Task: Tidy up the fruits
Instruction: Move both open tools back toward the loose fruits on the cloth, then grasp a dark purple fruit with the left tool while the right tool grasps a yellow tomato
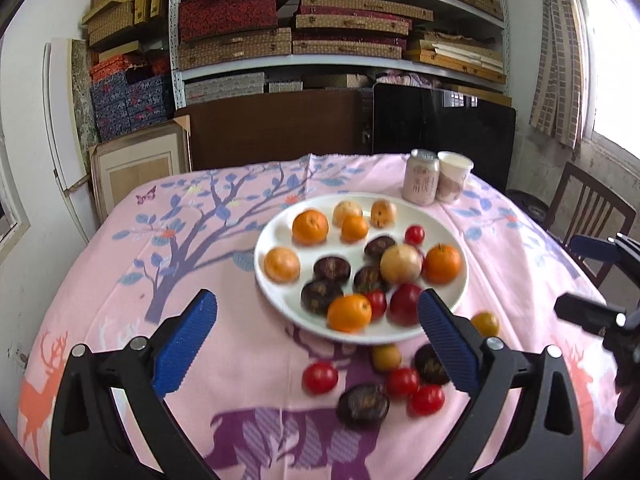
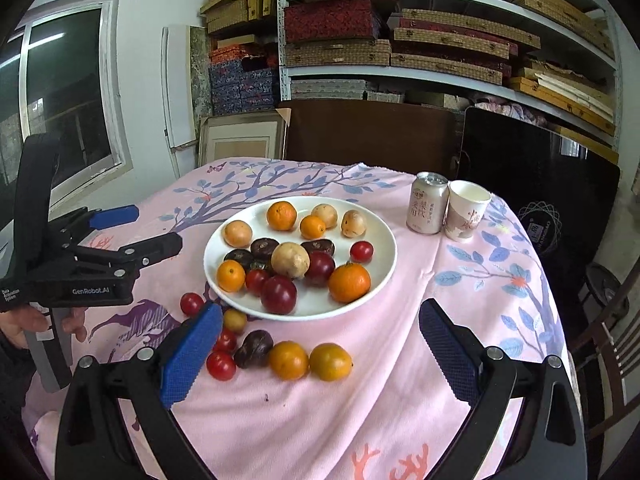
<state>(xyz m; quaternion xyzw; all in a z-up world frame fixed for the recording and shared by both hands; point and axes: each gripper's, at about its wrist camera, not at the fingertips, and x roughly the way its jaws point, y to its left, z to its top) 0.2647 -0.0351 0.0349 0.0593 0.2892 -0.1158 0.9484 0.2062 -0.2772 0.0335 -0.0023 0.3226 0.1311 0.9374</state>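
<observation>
Blue pads sit closest in both views, and both claws are spread wide with nothing in them. From the left wrist view, the left gripper [image 1: 318,334] hangs over the pink tablecloth [image 1: 120,264]. Just past its tips is the white plate [image 1: 280,292], full of fruit: oranges, dark round fruits, red ones and pale brown ones. An orange [image 1: 349,313] sits on the plate's near edge, between the two pads. Below it, nearer the claw's right pad, loose fruit lies on the cloth: a red tomato [image 1: 320,377], a dark fruit [image 1: 362,406] and two more red ones. Far behind the plate stand a pink can [image 1: 421,176] and a paper cup [image 1: 454,176], touching each other.

From the right wrist view, the right gripper [image 2: 320,344] is also wide apart and empty. Off to its left a hand [image 2: 24,326] holds the other claw. By its left pad lie small red tomatoes and a dark fruit. Between its pads sit two yellow-orange fruits [image 2: 310,360], side by side on the cloth.
</observation>
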